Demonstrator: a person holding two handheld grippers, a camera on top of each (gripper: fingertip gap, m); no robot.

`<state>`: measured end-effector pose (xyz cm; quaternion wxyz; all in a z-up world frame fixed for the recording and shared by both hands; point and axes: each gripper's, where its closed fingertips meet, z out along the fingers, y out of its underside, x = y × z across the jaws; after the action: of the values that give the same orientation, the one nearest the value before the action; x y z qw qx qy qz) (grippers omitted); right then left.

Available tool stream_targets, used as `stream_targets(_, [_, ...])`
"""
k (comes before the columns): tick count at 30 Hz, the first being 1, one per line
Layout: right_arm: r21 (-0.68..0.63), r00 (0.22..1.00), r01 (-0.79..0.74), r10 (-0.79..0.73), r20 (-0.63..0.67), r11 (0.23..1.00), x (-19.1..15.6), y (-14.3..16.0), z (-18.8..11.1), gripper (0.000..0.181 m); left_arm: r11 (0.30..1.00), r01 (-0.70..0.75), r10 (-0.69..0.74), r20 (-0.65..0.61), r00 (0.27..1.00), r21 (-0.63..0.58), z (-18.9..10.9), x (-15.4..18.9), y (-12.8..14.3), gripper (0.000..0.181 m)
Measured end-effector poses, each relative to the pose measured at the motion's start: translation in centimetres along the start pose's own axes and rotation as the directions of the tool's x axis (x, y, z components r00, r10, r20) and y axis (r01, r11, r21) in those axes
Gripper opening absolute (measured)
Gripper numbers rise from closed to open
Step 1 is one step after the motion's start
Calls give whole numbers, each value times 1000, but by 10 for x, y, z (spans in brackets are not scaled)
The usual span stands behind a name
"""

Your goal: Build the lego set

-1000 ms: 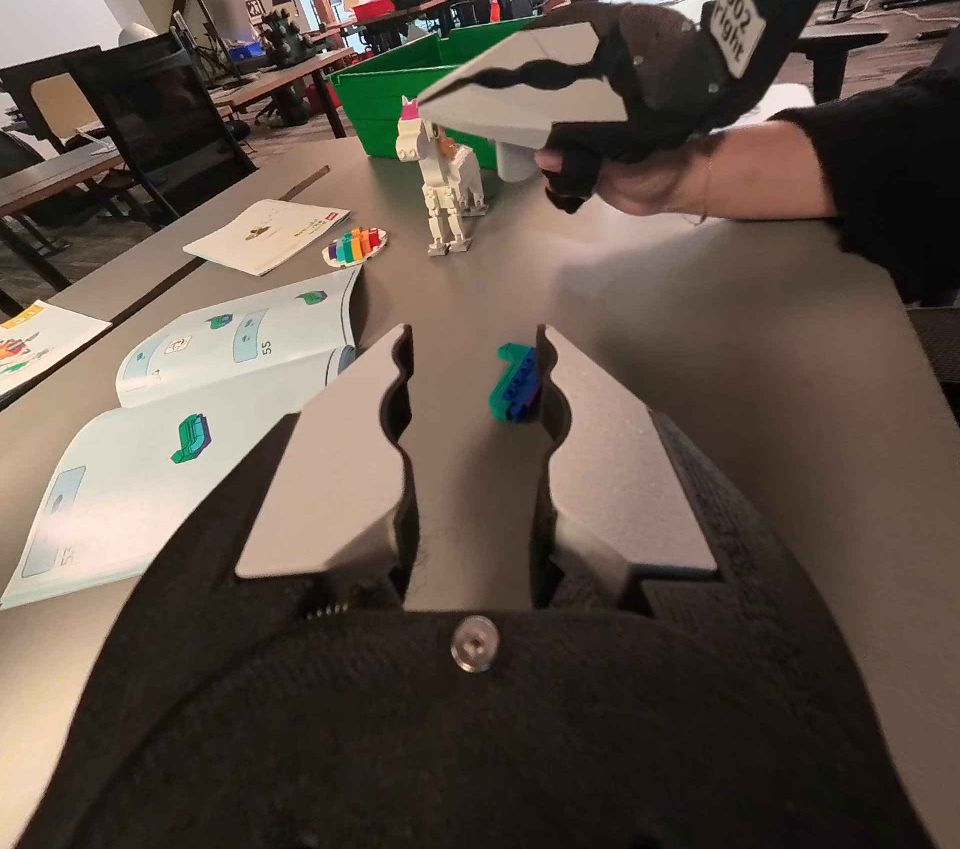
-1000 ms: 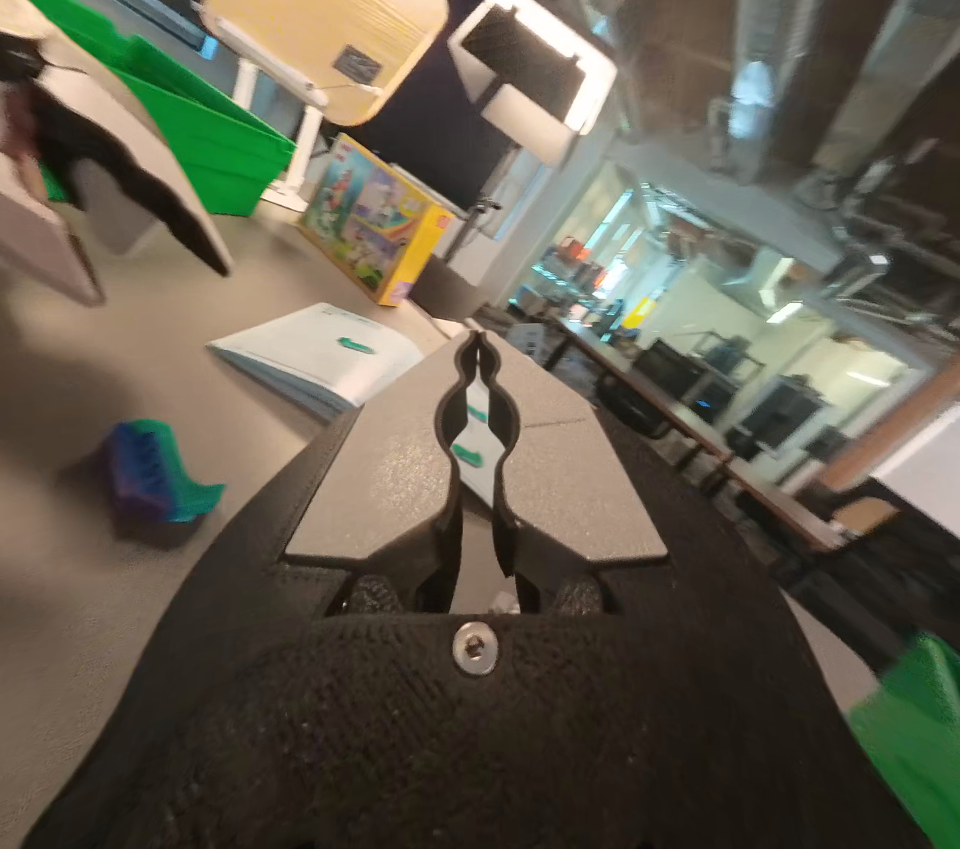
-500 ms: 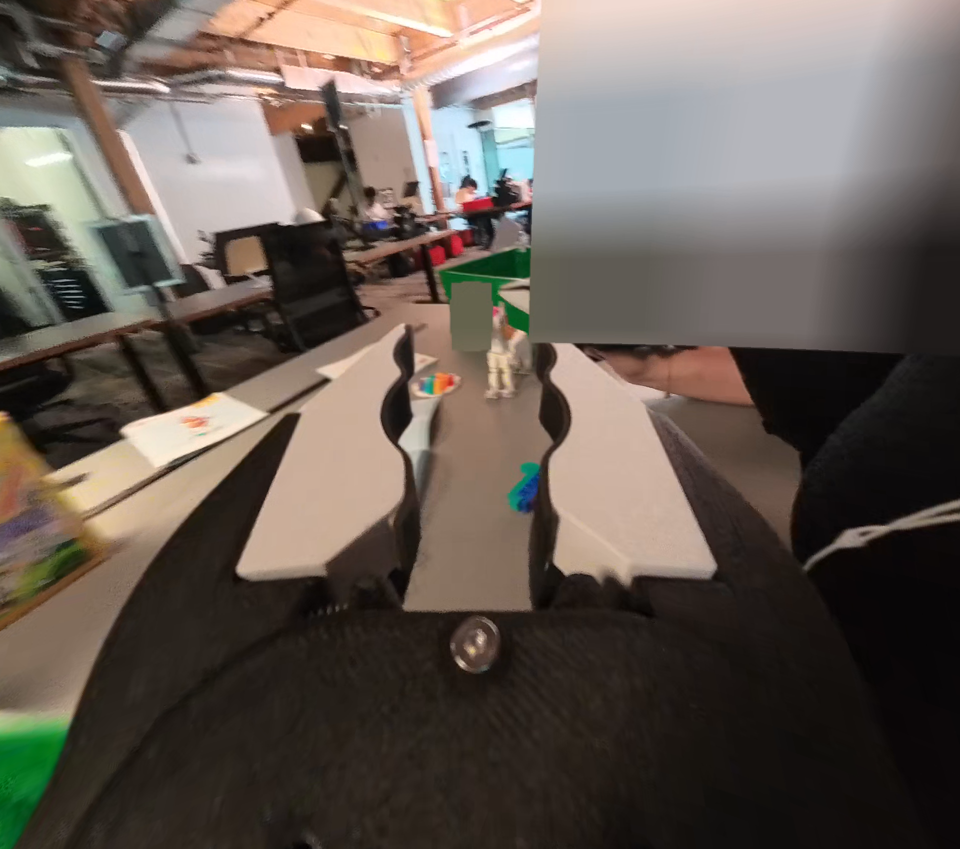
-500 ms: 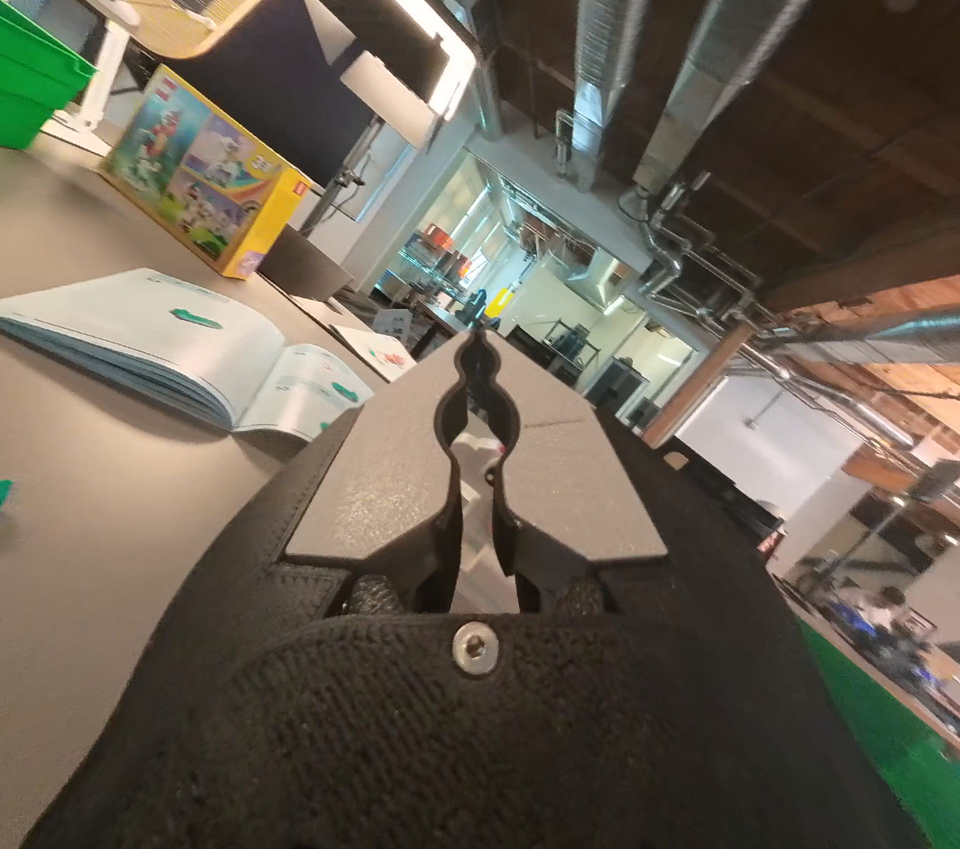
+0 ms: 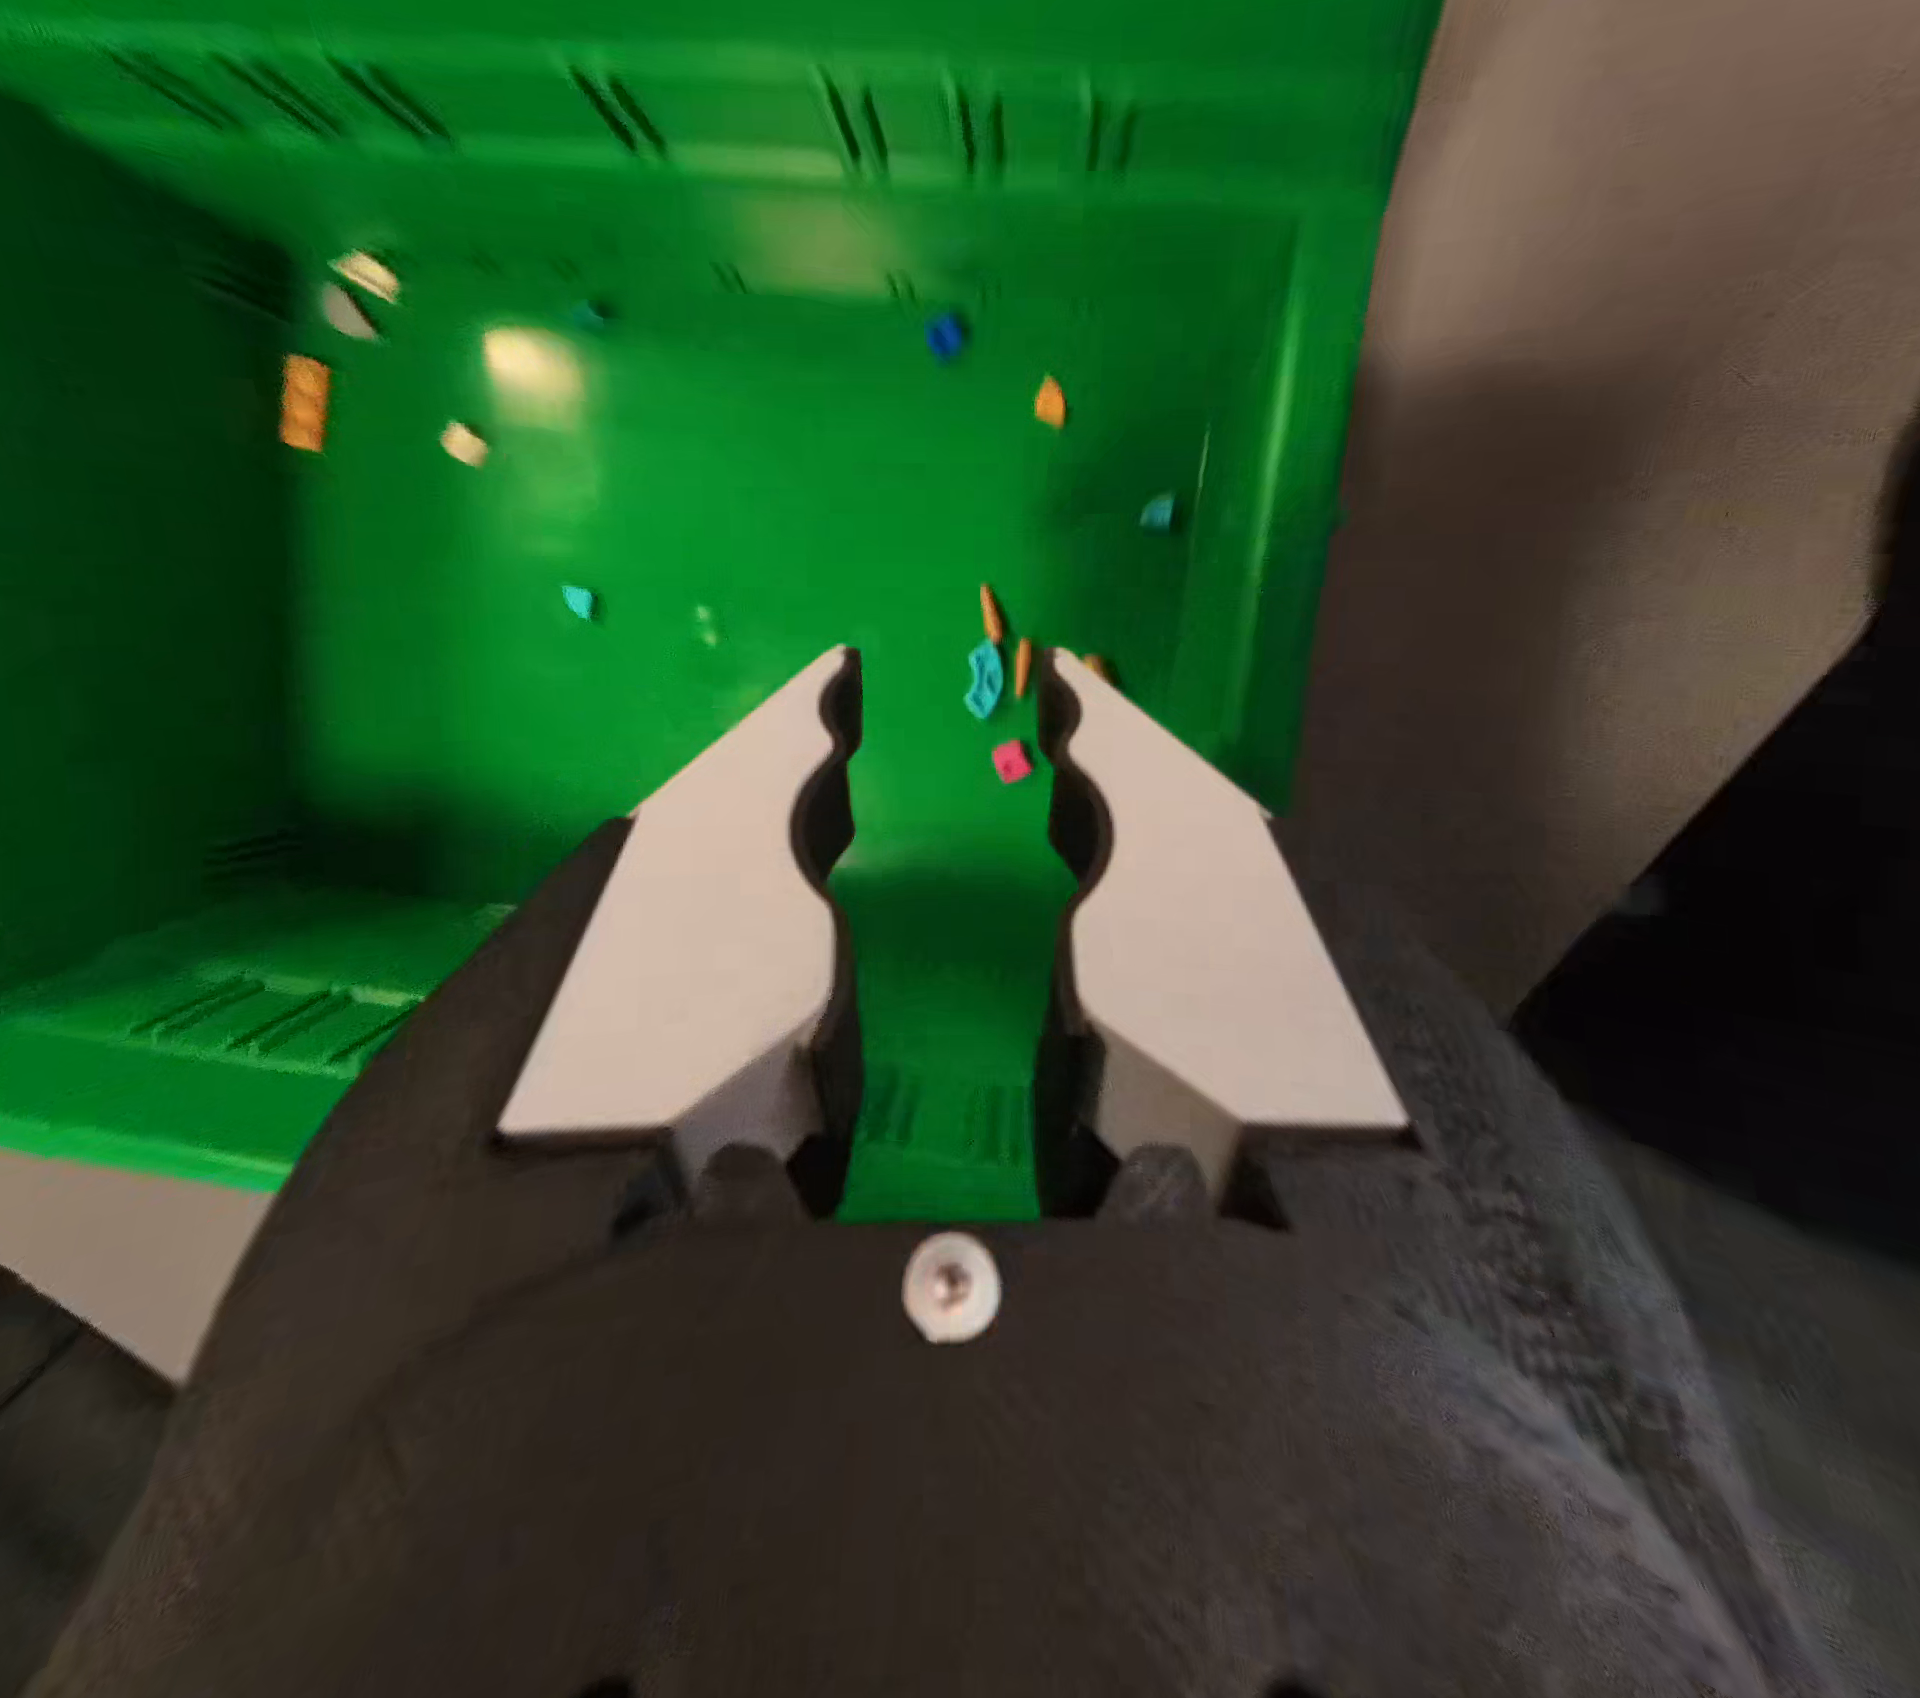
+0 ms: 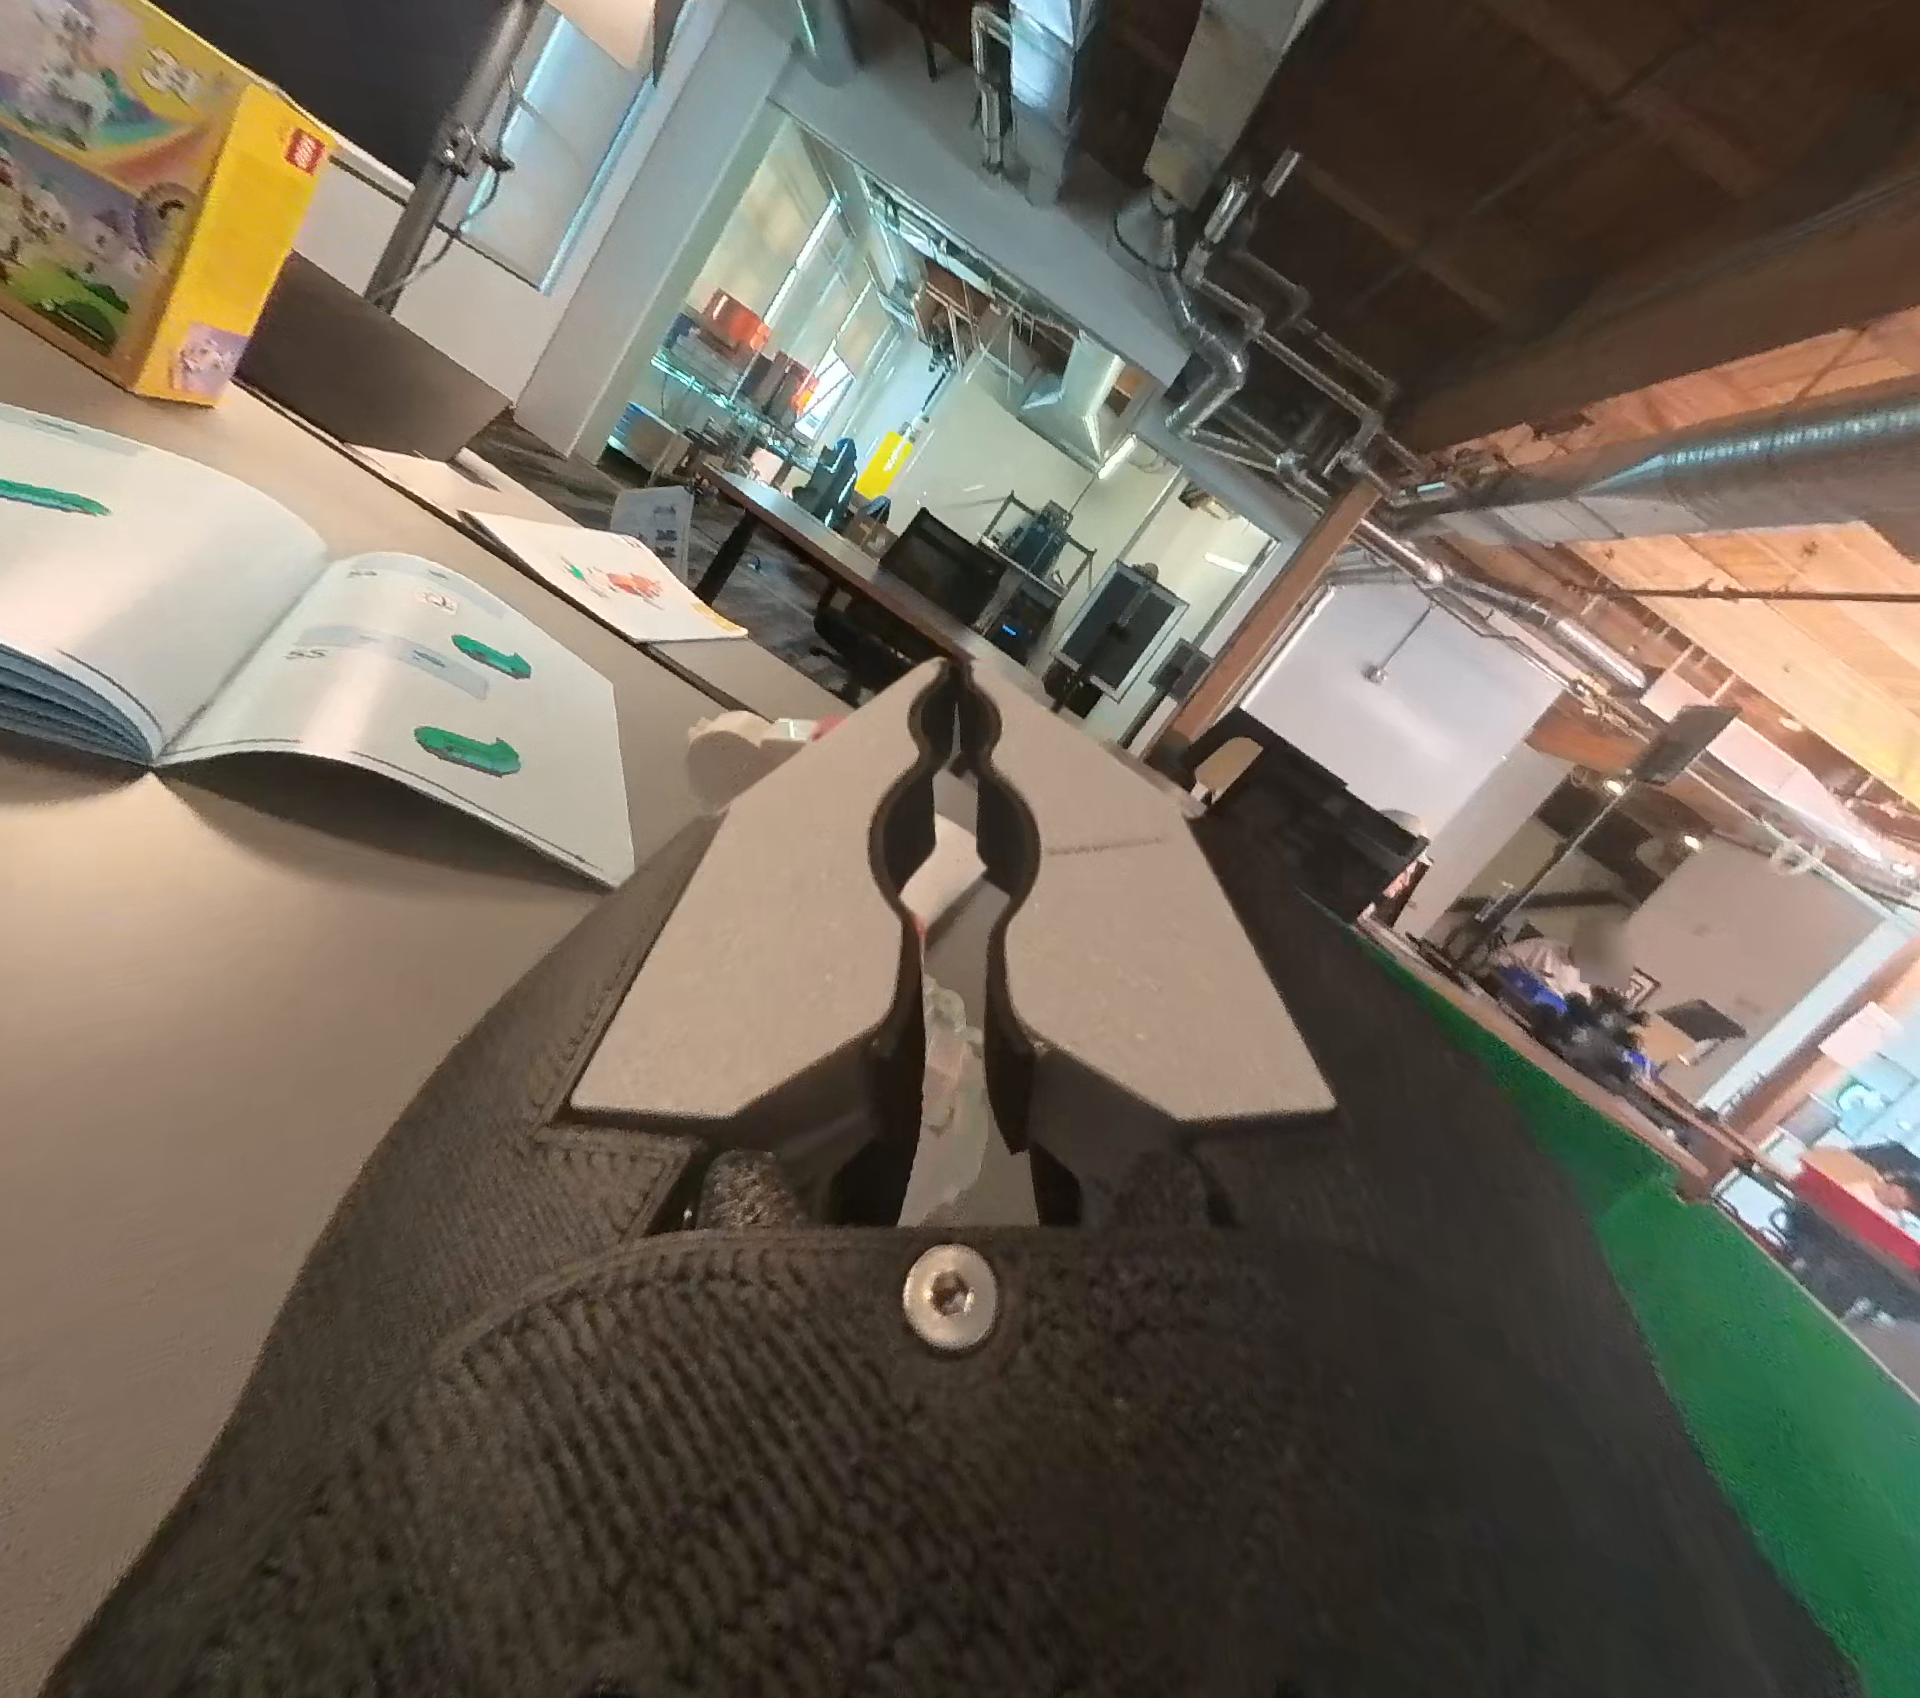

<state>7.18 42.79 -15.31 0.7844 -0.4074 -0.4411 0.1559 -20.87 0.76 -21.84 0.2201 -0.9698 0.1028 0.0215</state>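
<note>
My left gripper [image 5: 951, 672] is open and empty, pointing down into a green bin [image 5: 727, 38]. Several small loose bricks lie on the bin floor. A teal curved piece [image 5: 982, 680], thin orange pieces [image 5: 1022, 666] and a pink brick [image 5: 1010, 760] lie between and just beyond the fingertips. A blue brick [image 5: 943, 336] and another orange piece [image 5: 1049, 403] lie farther in. My right gripper [image 6: 954, 684] is shut and empty, tilted up over the grey table [image 6: 260, 921]. The open instruction booklet [image 6: 312, 672] lies to its left.
The yellow set box [image 6: 156, 214] stands at the far left of the table. A second leaflet [image 6: 613, 583] lies beyond the booklet. A green bin edge [image 6: 1662, 1233] runs along the right of the right wrist view. The left wrist view is blurred. The tips of one gripper are about 50 cm away from the tips of the other. The teal curved piece [image 5: 982, 680] sits 7 cm or so from the ends of my left fingers. Between my left fingertips and the pink brick [image 5: 1010, 760] there is roughly 8 cm.
My left gripper has swung from looking across the table to looking down into the green bin. My right gripper has tilted further up and turned right; the teal build has left both views.
</note>
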Motion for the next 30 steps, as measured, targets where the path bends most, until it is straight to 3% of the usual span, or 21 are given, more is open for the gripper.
stream_targets(4, [-33, 1000, 17, -17, 4, 999, -3, 8, 4, 0, 984, -77, 59, -113, 992, -159, 32, 7, 19, 30])
stream_targets(8, [-40, 1000, 19, -19, 8, 999, -5, 10, 6, 0, 950, -126, 96, -115, 989, -286, 46, 1, 36, 26])
stream_targets(13, [-37, 1000, -8, 9, 12, 999, -5, 10, 6, 0, 927, -174, 121, -175, 977, -331, 49, 8, 42, 22])
stream_targets(19, [-36, 1000, -24, 24, 12, 999, -5, 10, 7, 0, 890, -234, 192, -144, 971, -391, 52, 5, 53, 20])
stream_targets(26, [-25, 999, -42, 43, 34, 999, -9, 8, 7, 0, 902, -271, 245, -119, 962, -336, 52, 5, 43, 19])
stream_targets(30, [-7, 997, -16, 16, 73, 1000, -18, 4, 8, 0, 882, -286, 256, -129, 958, -375, 54, 3, 49, 22])
